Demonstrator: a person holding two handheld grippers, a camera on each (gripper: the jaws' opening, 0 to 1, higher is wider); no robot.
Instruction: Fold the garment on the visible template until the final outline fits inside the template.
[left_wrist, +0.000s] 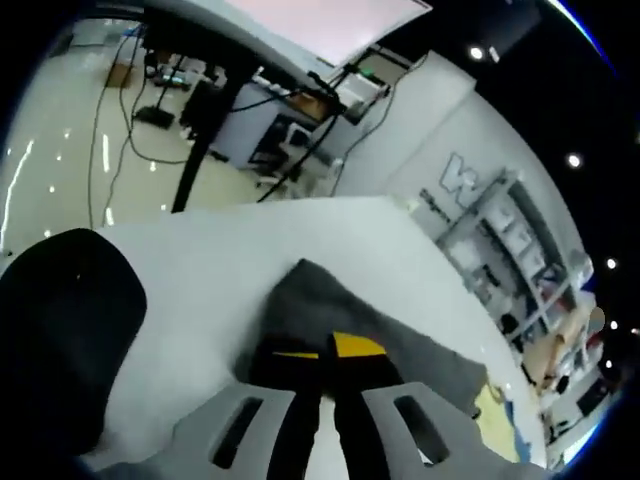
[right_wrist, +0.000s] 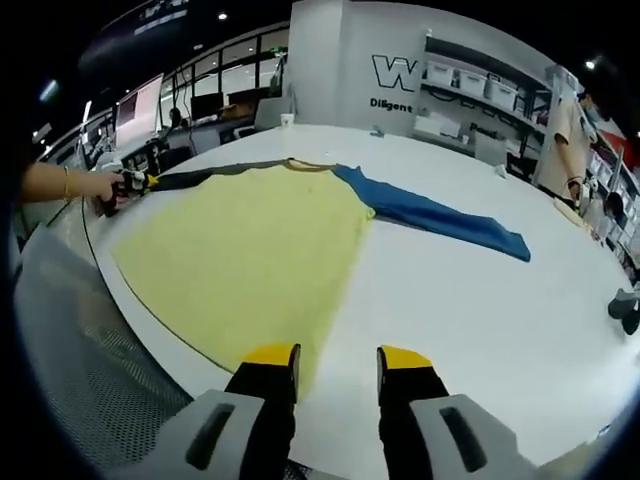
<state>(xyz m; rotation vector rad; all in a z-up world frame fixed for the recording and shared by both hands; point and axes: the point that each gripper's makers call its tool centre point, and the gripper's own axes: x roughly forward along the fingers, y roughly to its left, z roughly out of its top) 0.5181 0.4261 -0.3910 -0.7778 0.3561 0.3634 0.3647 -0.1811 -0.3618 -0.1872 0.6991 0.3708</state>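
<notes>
Lies flat on the white table (right_wrist: 450, 330): a long-sleeved shirt (right_wrist: 250, 240) with a yellow body, one grey sleeve (right_wrist: 210, 176) and one blue sleeve (right_wrist: 440, 220). No template outline clear enough to place under or around it.

Left gripper (left_wrist: 325, 352): jaws pinched together on the end of the grey sleeve, cloth bunched up between the yellow tips. In the right gripper view, seen at the far left of the table, held by a hand (right_wrist: 95, 185). Right gripper (right_wrist: 340, 358): jaws apart, holding nothing, hovering just beside the shirt's near hem corner at the table edge.

Probably the first fold, sleeve inward:
- Lift the grey sleeve only enough to clear the table, then carry it across the yellow body toward the blue side.
- Lay it down flat, crease along the shoulder line, no twist in the cuff.
- Use the right gripper to pin or take the hem, so the body does not drag along.
- Avoid pulling cloth over the table edge, close on the near side.

Orientation: collar (right_wrist: 305, 164) at the far end, hem at the near end toward the right gripper. Body axis running near to far. Longest axis cuff to cuff, grey end left, blue end right and slanting nearer.
</notes>
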